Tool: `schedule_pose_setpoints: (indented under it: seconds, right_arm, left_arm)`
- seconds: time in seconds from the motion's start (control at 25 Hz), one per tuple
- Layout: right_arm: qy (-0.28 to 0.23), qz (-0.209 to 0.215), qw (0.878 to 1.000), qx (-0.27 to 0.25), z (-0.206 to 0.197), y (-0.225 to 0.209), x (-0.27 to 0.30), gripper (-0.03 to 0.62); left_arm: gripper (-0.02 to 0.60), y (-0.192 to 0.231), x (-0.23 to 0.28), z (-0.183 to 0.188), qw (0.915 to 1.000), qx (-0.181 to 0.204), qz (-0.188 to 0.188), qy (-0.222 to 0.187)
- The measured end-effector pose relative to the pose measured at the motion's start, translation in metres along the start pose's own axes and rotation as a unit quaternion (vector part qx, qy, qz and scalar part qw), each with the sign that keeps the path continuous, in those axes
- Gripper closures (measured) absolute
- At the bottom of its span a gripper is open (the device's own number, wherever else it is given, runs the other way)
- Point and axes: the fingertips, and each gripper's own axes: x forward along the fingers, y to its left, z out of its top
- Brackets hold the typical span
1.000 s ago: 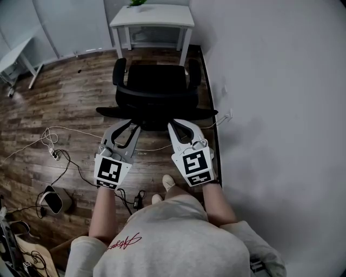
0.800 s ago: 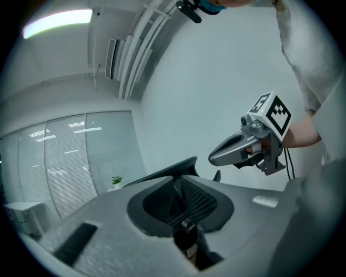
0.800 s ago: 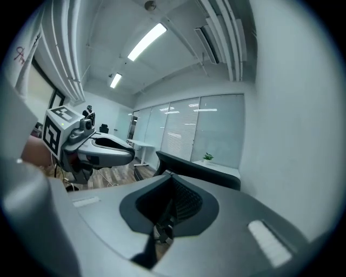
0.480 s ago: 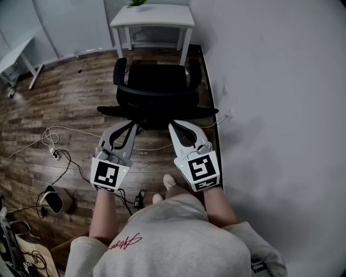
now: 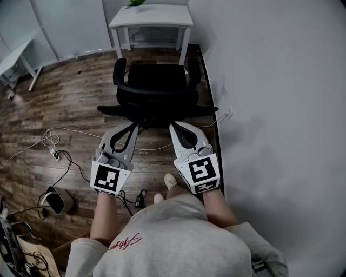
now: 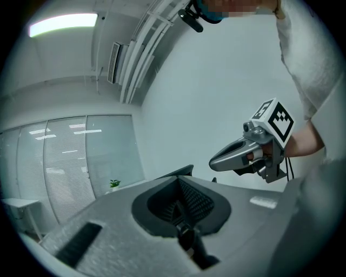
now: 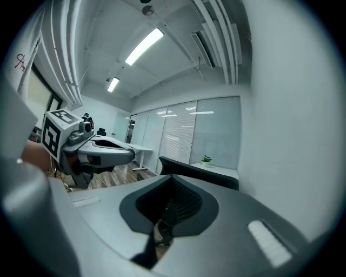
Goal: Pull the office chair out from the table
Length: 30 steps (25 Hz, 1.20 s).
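The black office chair stands on the wood floor, clear of the white table at the far wall, with its backrest toward me. My left gripper and right gripper hover side by side just short of the backrest's top edge, apart from it. Both are shut with nothing between the jaws. In the left gripper view the chair's dark edge shows beyond the closed jaws, and the right gripper floats at the right. The right gripper view shows the backrest ahead and the left gripper at the left.
A white wall with an outlet runs close along the chair's right side. Cables and a grey device lie on the floor at the left. A second white table stands far left. My foot is below the grippers.
The left gripper's jaws have closed. Both grippers have drawn back a little from the chair's backrest toward me. The chair has stayed where it was.
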Motion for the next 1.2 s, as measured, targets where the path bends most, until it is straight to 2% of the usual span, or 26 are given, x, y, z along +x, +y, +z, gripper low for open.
schedule_pose_setpoints:
  seconds: [0.2,0.44,0.92,1.2]
  right_arm:
    - [-0.022,0.007,0.999,0.033,0.012,0.002,-0.009,0.592]
    - [-0.027,-0.005,0.999,0.018,0.020,0.001,-0.014,0.592]
    - [-0.025,0.007,1.000,0.005,0.023,0.009,-0.017,0.592]
    - [-0.028,0.006,1.000,0.001,0.025,0.008,-0.019,0.592]
  left_arm:
    - [0.586,-0.004,-0.001,0.004,0.9999,-0.003,-0.004,-0.009]
    - [0.586,-0.008,-0.003,0.008,0.9999,0.007,-0.010,-0.010]
    - [0.586,-0.016,-0.008,0.015,0.9995,0.027,-0.018,-0.007]
    - [0.586,-0.017,-0.008,0.020,0.9996,0.016,-0.017,-0.016]
